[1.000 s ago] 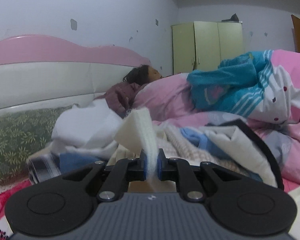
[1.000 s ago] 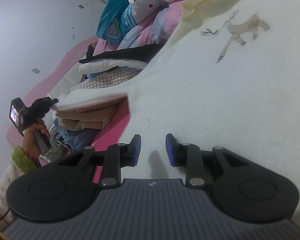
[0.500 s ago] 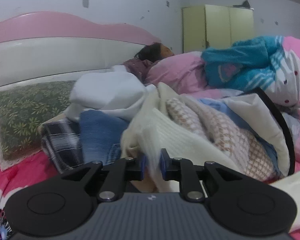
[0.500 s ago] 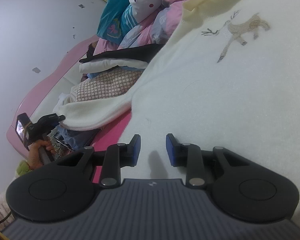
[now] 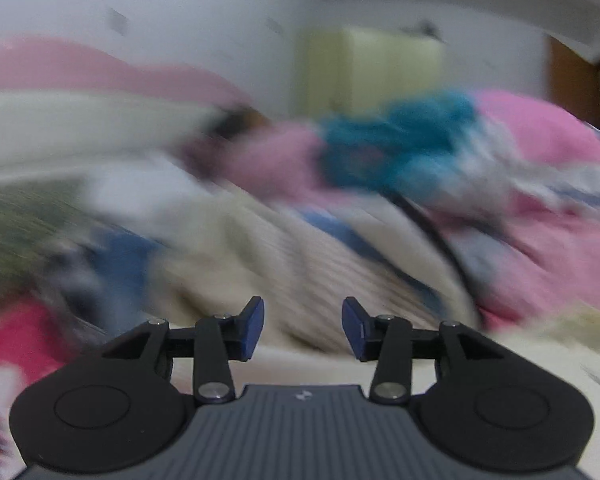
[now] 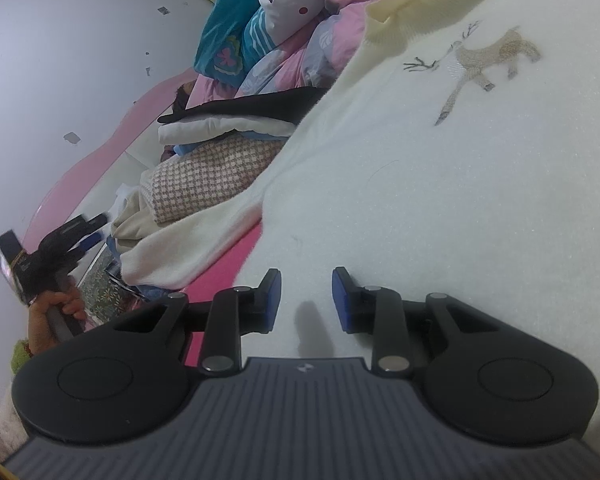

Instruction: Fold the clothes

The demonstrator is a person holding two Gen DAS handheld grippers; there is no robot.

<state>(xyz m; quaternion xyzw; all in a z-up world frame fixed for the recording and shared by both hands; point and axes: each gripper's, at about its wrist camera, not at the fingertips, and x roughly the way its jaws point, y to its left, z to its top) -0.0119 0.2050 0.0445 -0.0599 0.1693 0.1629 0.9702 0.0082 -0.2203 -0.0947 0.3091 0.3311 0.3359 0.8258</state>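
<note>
Left gripper [image 5: 302, 328] opening, nothing between pads; cream sleeve [image 6: 188, 244] pinched 1 second earlier now draped on clothes pile [image 6: 204, 176]. Right gripper [image 6: 306, 300] unchanged, parted, empty over sweater [image 6: 440, 208].

A cream sweater [image 6: 440, 200] with a stitched deer [image 6: 484, 60] lies spread flat, near and right. Its sleeve [image 6: 188, 248] stretches left toward what seems a stack of folded clothes [image 6: 220, 152].
</note>
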